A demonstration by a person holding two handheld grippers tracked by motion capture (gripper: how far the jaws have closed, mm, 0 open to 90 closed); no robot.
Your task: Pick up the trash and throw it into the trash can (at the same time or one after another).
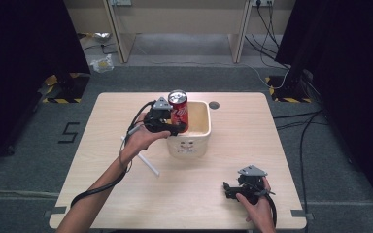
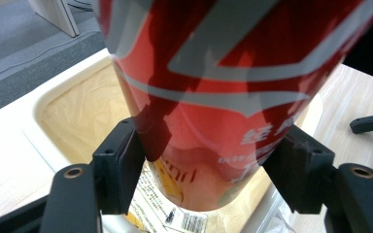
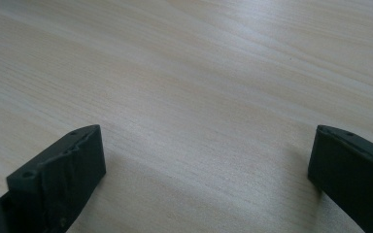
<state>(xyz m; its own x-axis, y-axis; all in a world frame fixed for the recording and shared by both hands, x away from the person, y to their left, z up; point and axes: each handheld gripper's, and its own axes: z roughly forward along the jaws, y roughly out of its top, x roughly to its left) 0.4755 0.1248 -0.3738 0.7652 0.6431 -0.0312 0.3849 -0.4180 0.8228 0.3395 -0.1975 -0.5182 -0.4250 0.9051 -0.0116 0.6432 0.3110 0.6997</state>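
My left gripper (image 1: 179, 122) is shut on a red soda can (image 1: 178, 110), held upright over the left side of a white bin (image 1: 206, 121). In the left gripper view the can (image 2: 223, 87) sits between both black pads (image 2: 121, 165) of the left gripper (image 2: 209, 165), its base above the bin's rim (image 2: 34, 104). A printed package with a barcode (image 2: 175, 218) lies under the can inside the bin. My right gripper (image 1: 227, 189) rests low over the table at the front right, open, with only bare wood between its jaws in the right gripper view (image 3: 206, 165).
A white stick (image 1: 145, 162) lies on the wooden table (image 1: 223, 160), left of the bin and near my left forearm. A small round hole (image 1: 214, 105) is in the tabletop behind the bin. Desk legs and cables are on the floor beyond the table.
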